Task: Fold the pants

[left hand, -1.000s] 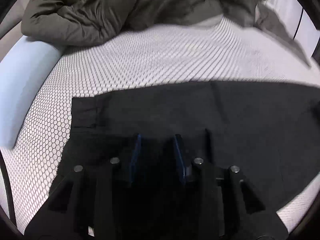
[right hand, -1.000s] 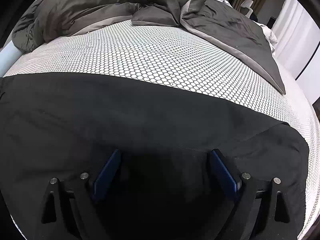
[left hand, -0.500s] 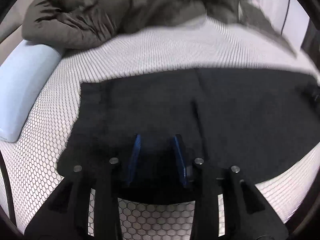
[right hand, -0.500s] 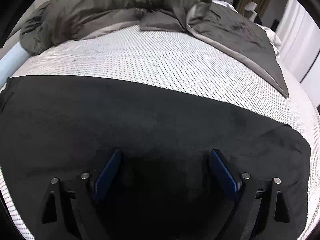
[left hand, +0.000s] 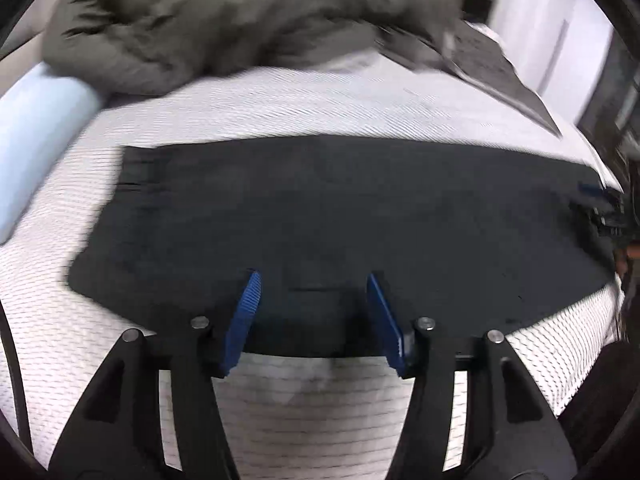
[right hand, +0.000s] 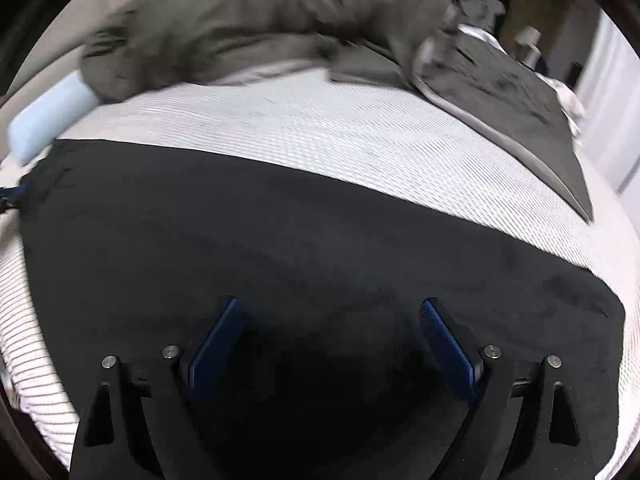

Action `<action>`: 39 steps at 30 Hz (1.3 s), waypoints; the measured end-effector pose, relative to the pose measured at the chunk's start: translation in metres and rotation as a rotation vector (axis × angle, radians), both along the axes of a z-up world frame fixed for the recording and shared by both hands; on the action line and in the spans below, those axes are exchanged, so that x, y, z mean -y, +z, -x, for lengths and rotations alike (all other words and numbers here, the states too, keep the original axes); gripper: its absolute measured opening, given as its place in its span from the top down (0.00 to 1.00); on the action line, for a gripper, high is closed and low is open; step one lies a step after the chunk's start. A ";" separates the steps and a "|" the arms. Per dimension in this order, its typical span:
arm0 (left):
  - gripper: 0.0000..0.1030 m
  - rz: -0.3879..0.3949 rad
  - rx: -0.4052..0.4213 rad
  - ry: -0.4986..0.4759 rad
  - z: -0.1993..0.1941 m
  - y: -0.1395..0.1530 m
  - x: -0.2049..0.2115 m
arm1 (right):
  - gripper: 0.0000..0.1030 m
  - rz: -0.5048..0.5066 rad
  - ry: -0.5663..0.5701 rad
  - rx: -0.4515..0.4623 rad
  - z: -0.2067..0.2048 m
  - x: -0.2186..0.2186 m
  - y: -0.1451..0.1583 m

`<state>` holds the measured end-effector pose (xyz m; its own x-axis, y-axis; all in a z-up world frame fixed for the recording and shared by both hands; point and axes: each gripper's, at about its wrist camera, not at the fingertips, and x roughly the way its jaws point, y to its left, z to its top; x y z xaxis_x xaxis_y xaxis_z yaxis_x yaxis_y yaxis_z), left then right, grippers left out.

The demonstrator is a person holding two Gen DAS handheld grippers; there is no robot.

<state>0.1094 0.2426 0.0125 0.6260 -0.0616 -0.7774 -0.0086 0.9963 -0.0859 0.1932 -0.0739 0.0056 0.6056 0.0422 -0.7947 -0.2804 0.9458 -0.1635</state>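
Black pants (left hand: 340, 216) were laid flat across a bed (left hand: 320, 108) covered in a white sheet printed with a fine dark honeycomb pattern. The garment was spread as one long dark band running from side to side, and in the left wrist view its near edge was seen just in front of the tool, with bare sheet below it.

The left gripper (left hand: 314, 280) was angled down over that near edge. Its blue ribbed pads (left hand: 244, 312) were parted and the jaws were opening; only the flat cloth and sheet were seen in the gap, and no fabric was pinched. At the far right edge of the same view a blurred part of the other tool was seen near the end of the garment.

The right gripper (right hand: 328, 308) was held low over the pants (right hand: 320, 248), with its blue pads (right hand: 216, 344) spread wide. Dark cloth filled the space beneath and between them, but nothing was clamped.

At the far side of the bed a rumpled olive-grey duvet (right hand: 260, 28) was heaped, one flat corner of it trailing down the right side. A pale blue pillow (left hand: 36, 136) was tucked at the left, partly under the duvet. Both views were smeared by motion, so fine detail of the cloth could not be told.
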 end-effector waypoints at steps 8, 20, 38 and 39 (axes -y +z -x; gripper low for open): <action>0.40 -0.058 -0.034 0.103 0.017 -0.014 -0.014 | 0.11 0.100 0.041 -0.041 0.029 -0.001 -0.024; 0.20 0.003 0.142 -0.049 0.015 0.049 0.119 | 0.11 0.028 0.055 0.046 0.095 0.055 -0.001; 0.12 -0.038 -0.038 -0.279 -0.025 -0.026 0.295 | 0.26 -0.115 -0.351 0.081 0.127 0.241 -0.004; 0.12 -0.015 -0.027 -0.278 -0.024 -0.022 0.296 | 0.25 -0.076 -0.342 0.090 0.128 0.236 -0.002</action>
